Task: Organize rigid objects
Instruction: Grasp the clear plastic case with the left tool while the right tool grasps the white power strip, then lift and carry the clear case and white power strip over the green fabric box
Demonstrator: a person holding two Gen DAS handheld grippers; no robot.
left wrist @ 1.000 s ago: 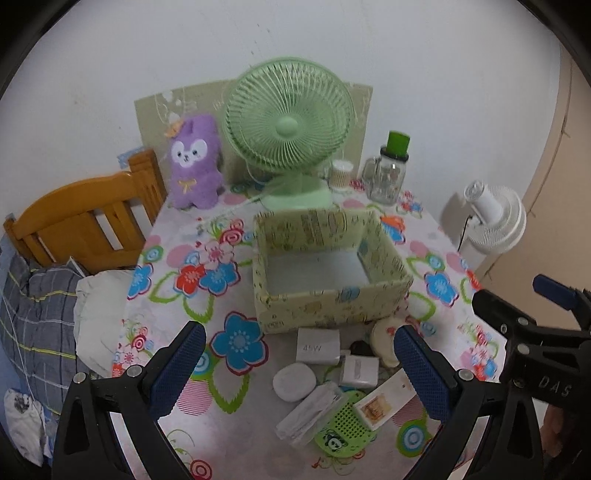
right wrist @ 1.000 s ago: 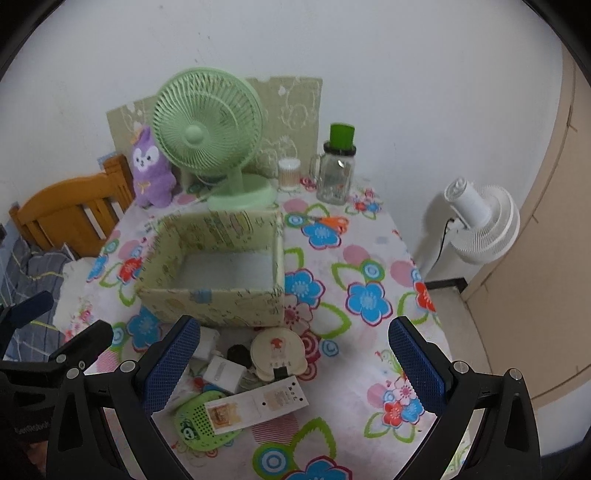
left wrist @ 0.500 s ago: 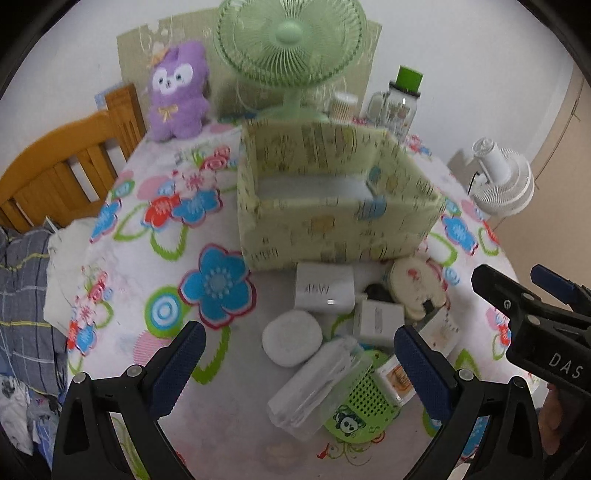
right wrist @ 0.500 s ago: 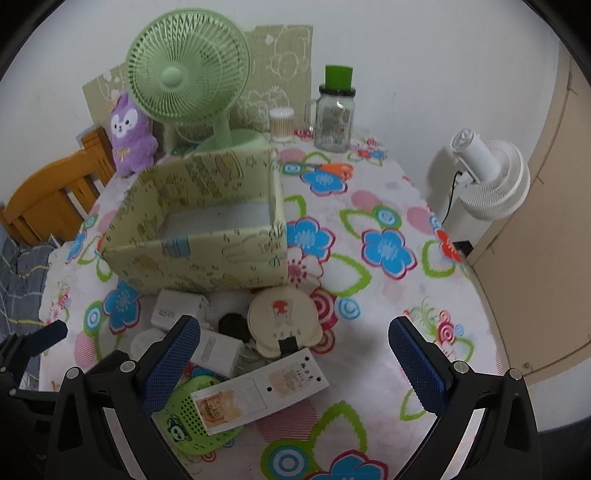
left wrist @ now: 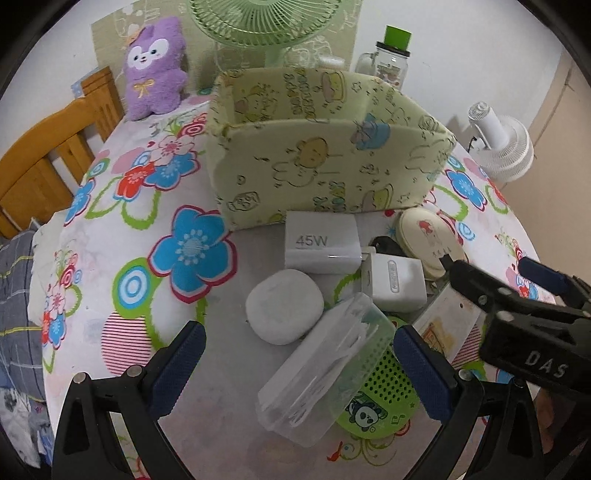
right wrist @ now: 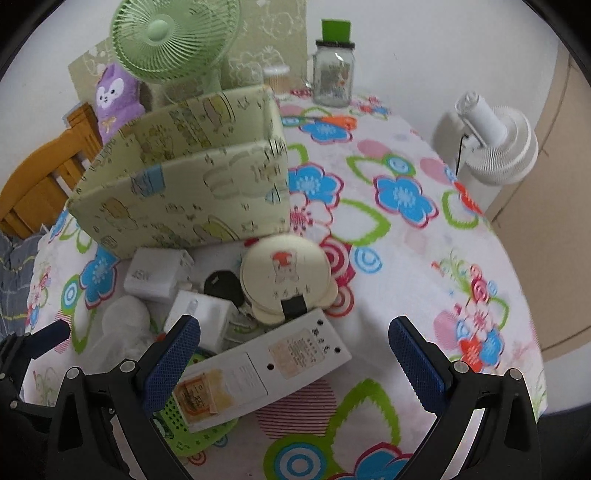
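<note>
A pale green printed fabric box (left wrist: 328, 166) (right wrist: 192, 192) stands open-topped on the flowered table. In front of it lies a cluster: a white 45W charger (left wrist: 321, 242) (right wrist: 155, 273), a smaller white charger (left wrist: 397, 282) (right wrist: 201, 317), a round white case (left wrist: 284, 306), a clear plastic box (left wrist: 325, 369), a green perforated panda item (left wrist: 373, 398), a round cream compact (right wrist: 286, 275) and a long white flat box (right wrist: 266, 369). My left gripper (left wrist: 299, 369) is open just above the clear box. My right gripper (right wrist: 295, 365) is open over the long white box.
A green desk fan (right wrist: 173, 33), a purple plush (left wrist: 155, 62) and a green-lidded glass jar (right wrist: 334, 66) stand at the back by the wall. A wooden chair (left wrist: 48, 155) is at the left, a white floor fan (right wrist: 491, 144) at the right beyond the table edge.
Both grippers have come down and forward toward the cluster in front of the box; the objects now look larger and closer. Both stay open.
</note>
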